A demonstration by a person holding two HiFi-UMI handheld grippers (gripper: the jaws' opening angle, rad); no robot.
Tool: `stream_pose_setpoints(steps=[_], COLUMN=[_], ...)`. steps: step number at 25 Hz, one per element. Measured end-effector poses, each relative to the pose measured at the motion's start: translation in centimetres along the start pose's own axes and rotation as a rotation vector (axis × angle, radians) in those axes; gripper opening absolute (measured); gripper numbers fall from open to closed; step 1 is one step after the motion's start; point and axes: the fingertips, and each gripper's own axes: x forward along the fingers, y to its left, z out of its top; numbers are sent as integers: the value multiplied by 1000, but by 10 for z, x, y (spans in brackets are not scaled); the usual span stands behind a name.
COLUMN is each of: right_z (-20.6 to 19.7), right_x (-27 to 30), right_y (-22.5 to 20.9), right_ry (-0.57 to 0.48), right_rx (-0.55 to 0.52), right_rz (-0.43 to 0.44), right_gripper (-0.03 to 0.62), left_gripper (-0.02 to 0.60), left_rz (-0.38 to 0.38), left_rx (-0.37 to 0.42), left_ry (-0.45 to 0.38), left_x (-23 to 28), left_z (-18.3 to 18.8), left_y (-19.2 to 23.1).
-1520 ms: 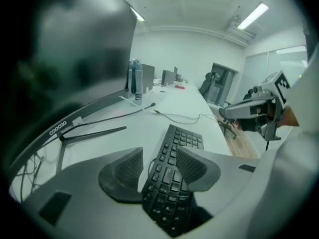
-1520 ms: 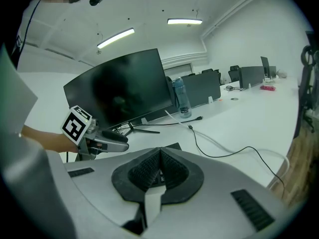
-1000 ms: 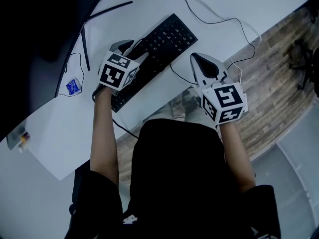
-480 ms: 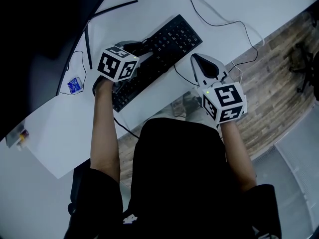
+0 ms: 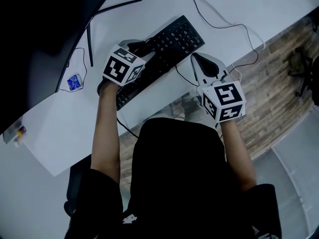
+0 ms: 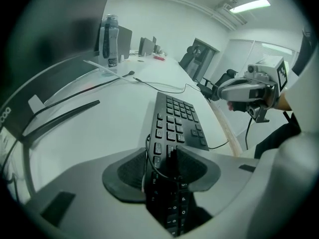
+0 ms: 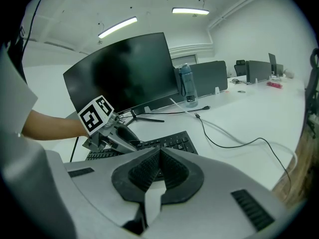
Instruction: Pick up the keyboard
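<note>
Two grippers are showing over the white desk (image 5: pixel 55 128), and all eyes are going to the keyboard (image 5: pixel 174 36). It is a slim, flat black slab with rows of low square keys facing up and pale legends on the caps. It is lying on the smooth desk top, its long axis running on a diagonal in the head view. That line is going from lower left, near the desk's front edge, up to the right toward the thin black cable (image 5: pixel 224 23). In the left gripper view it is stretching straight away from the camera.

The left gripper (image 5: pixel 138 47) is pointing steeply down at the keyboard's lower-left part. Its jaws are closing, roughly half apart, with the keyboard sitting between the dark ribbed pads (image 6: pixel 130 172). A pale sliver is showing between that pad and the keyboard's edge, so the squeeze is not looking complete. A fine black wire (image 6: pixel 148 156) is looping across the gap.

The right gripper (image 5: pixel 197 59) is hanging just beside the keyboard's right-hand part, apart from it. Its smooth grey shells are meeting, with the ribbed pads pressing together and nothing between them.
</note>
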Motion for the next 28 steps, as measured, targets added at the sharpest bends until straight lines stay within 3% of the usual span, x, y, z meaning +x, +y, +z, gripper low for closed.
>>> stream_pose_setpoints(steps=[28], right_z=[-1], right_x=[13], right_y=[-5], right_ry=[30], right_rx=[-35], right_rz=[30], right_gripper=[5], left_gripper=[192], left_rz=[152], left_rx=[122], left_ry=[19], left_x=[-15], left_z=[8], left_y=[-10])
